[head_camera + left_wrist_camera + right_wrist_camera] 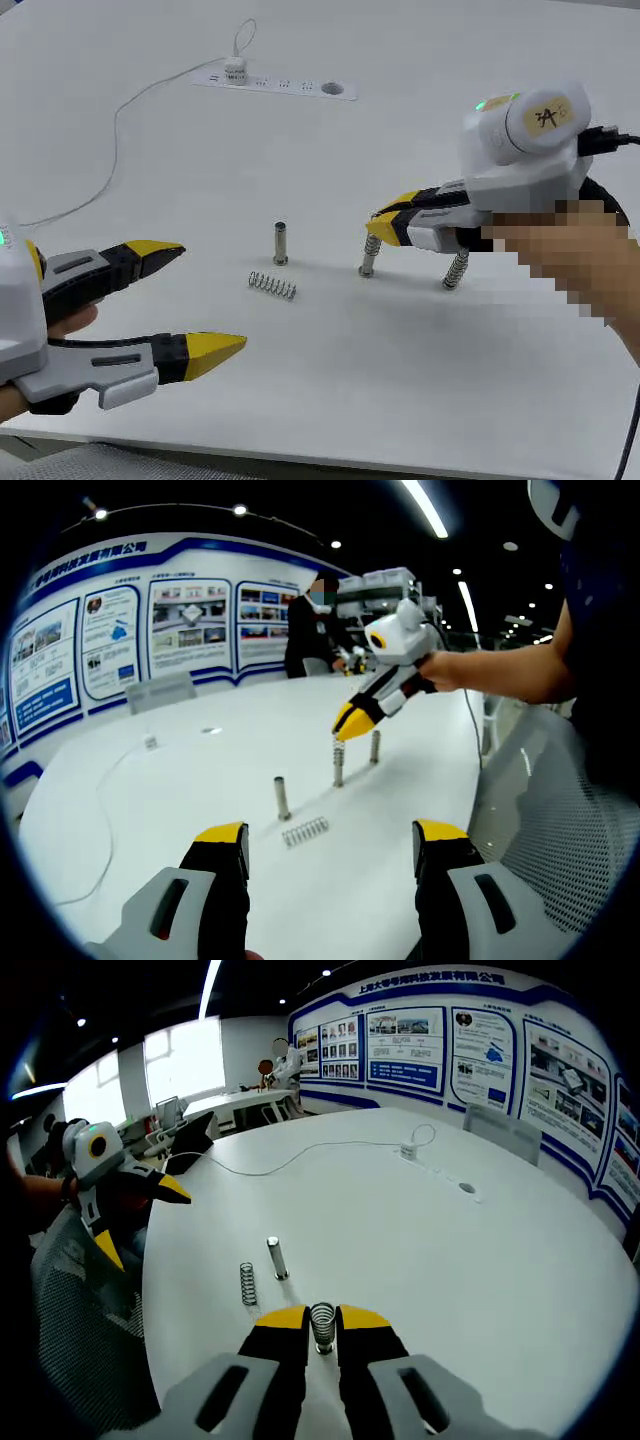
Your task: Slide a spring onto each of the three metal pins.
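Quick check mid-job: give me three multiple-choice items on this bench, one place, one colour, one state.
1. Where is the loose spring? A) in the left tool; B) on the table beside the bare pin; C) hanging off the table edge.
2. What colour are the tool tips? A) yellow; B) red; C) green.
3. The left tool is: A) shut on a pin; B) shut on a spring; C) open.
Key: B, it lies flat by that pin. A, the tips are yellow. C, its jaws stand wide apart.
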